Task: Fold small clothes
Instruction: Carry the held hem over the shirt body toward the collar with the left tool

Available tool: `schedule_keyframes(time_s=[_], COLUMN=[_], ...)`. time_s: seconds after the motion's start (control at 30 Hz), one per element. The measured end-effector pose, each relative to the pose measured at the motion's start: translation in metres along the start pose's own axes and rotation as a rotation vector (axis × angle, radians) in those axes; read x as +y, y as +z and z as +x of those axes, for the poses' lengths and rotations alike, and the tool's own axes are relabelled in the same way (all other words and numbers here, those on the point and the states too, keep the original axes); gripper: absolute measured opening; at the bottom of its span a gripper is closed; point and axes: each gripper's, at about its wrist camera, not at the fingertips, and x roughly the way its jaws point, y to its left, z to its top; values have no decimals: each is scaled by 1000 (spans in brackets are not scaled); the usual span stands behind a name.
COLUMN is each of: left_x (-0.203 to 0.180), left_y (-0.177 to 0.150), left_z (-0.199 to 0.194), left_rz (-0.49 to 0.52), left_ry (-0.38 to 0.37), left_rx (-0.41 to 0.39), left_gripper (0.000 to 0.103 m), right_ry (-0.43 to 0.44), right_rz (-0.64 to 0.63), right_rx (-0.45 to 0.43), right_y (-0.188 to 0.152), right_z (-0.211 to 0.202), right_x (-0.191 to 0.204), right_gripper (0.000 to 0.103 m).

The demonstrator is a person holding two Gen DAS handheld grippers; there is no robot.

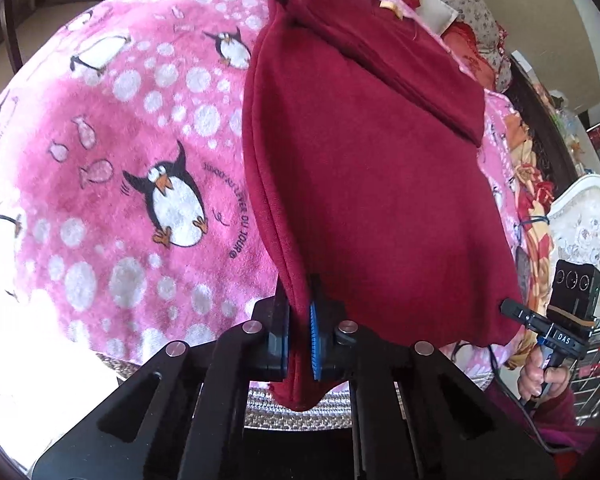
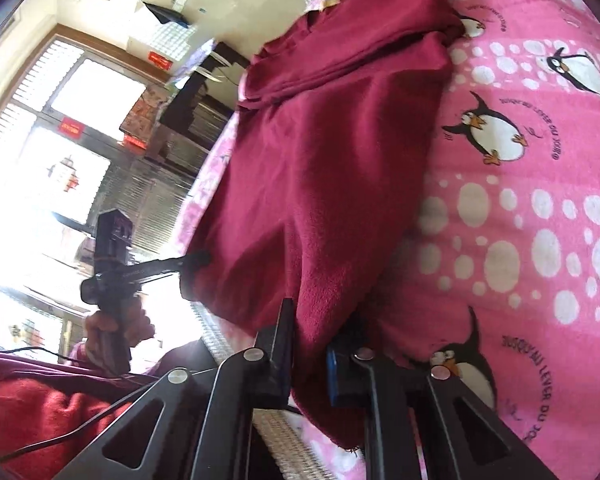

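- On the bed, over a pink penguin blanket point(image 1: 112, 128), lies a dark red garment point(image 1: 364, 168), partly folded, its upper part doubled over near the far end.
- Left claw point(image 1: 298, 344) is clamped on the garment's near left corner, cloth bunched between the blue pads and hanging below them.
- Right claw point(image 2: 310, 372) is closed on the near right corner of the same garment, the fabric pinched between its fingers.
- From the left wrist view, the right claw meets the cloth's edge at lower right, a hand point(image 1: 540, 376) on its handle.
- Both near corners are lifted slightly off the blanket.
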Motion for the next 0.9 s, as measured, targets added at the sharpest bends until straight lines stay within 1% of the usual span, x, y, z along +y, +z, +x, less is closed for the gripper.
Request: schedule_keyframes(time_s=[0.1,0.17,0.27,0.4,0.47,0.53,0.63,0.73,0.9], left_x=[6,8,13,22,18,12,-2,-11,-25], left_y=[4,6,5,-2,0,7,30,62,125], left_z=[-17,-27,-30,-19,-21,-27,-40,-50,-56], left_rz=[-12,-8,-5,-46,-42,-21,33,53,67], left_ry=[-27,-27,-20,-29,-50,-72,-105,-146,-213], left_rx=[-28,-55,-62,-13,-24,-46,-102,-153,-226], left_gripper=[6,6,6,6,6,6,6,6,6], right_ry=[49,75,70,46,43,56,90,132,130], right_rz=[-16,-29,-45,25,50,47,21,6,-16], right_rx=[-22,-27,-22,22,36,26,-23,-98,-230], right_y=[3,4,4,0,-2,4,22,54,108], right_z=[-8,-12,-12,3,6,2,-11,-21,-34], right_x=[14,22,26,8,1,4,8,12,9], right_gripper=[9,9,9,8,8,8,8,8,8])
